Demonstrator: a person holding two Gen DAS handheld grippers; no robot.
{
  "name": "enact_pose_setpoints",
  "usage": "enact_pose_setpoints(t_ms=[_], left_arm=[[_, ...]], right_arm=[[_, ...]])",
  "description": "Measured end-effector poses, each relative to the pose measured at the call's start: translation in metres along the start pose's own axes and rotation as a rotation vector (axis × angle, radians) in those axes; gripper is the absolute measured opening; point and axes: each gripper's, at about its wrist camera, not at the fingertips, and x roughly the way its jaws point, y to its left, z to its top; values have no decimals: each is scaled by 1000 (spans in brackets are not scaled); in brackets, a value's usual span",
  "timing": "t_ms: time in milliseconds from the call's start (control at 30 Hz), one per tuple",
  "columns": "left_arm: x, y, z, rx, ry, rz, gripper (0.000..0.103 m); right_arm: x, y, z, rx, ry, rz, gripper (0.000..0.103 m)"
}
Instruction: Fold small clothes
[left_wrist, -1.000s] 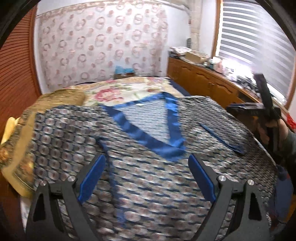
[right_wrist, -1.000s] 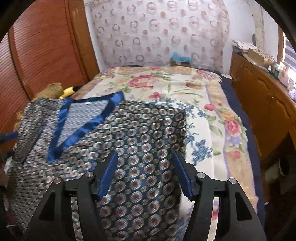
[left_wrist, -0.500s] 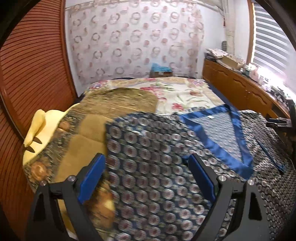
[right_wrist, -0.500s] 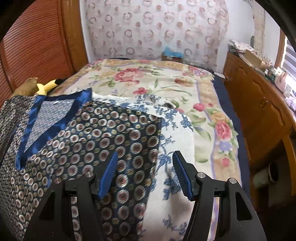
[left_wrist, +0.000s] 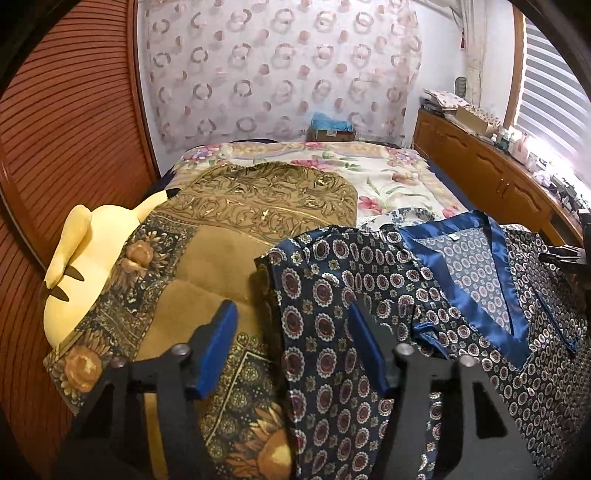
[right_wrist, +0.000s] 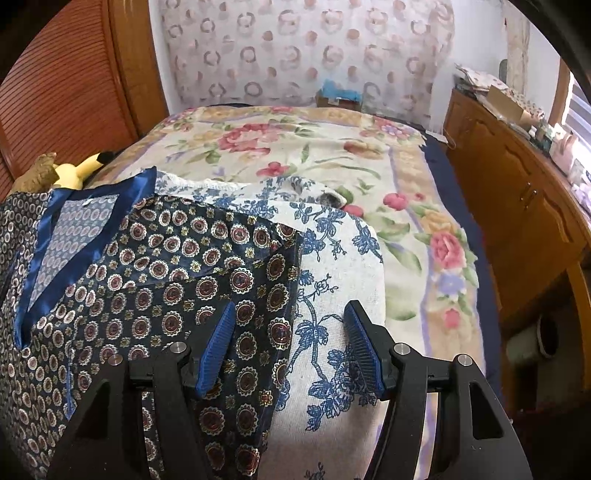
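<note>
Your left gripper (left_wrist: 291, 350) has slid from shirt (left_wrist: 369, 295) centre to its left edge; jaws just narrowing, apart, edge between them, unpinched. Right gripper (right_wrist: 288, 347) jaws apart, straddling right edge. Side fold looks next.

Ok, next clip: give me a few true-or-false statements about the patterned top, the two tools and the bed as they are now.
1. The navy medallion-print satin top has a plain blue V-neck trim. True.
2. The left tool straddles the top's side edge. True; its jaws have just been closing.
3. The right tool is clamped shut on the top. False; its jaws stand apart over the edge.
4. The yellow plush toy lies on top of the garment. False; it lies beside it, under a gold blanket.
</note>
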Motion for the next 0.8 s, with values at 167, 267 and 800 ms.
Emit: enact_pose_setpoints(t_ms=[167, 267, 800], left_arm=[[0, -3, 3, 17, -3, -9, 28], [-5, -7, 5, 32, -15, -29, 15], [-24, -40, 10, 107, -39, -76, 0]], right_arm=[[3, -1, 0, 5, -2, 7, 63], [3, -1, 0, 5, -3, 6, 63], [5, 13, 11, -39, 38, 34, 40]])
